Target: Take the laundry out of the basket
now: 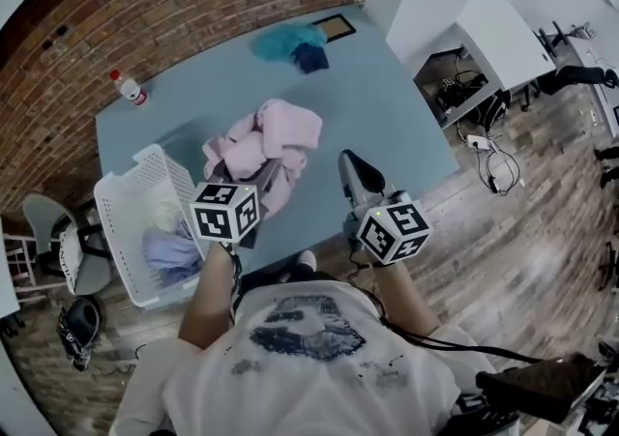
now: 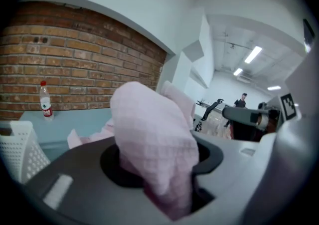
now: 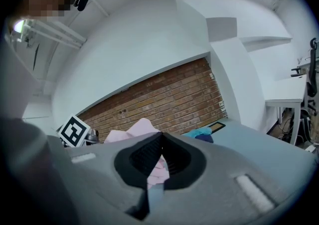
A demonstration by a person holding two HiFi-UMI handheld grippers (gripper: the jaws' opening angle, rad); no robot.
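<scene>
Mid-unload; left gripper (image 2: 167,179) clamped on pink garment (image 2: 149,129), already out of the basket (image 1: 121,231), over the bench (image 1: 387,105) just beside it; right gripper (image 3: 160,136) closed, empty; lavender cloth (image 1: 172,252) lies in the basket; next, I reckon: drop pink, reach back in.

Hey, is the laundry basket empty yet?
Not empty. The white basket holds a lavender garment and a pale one beside it.
</scene>
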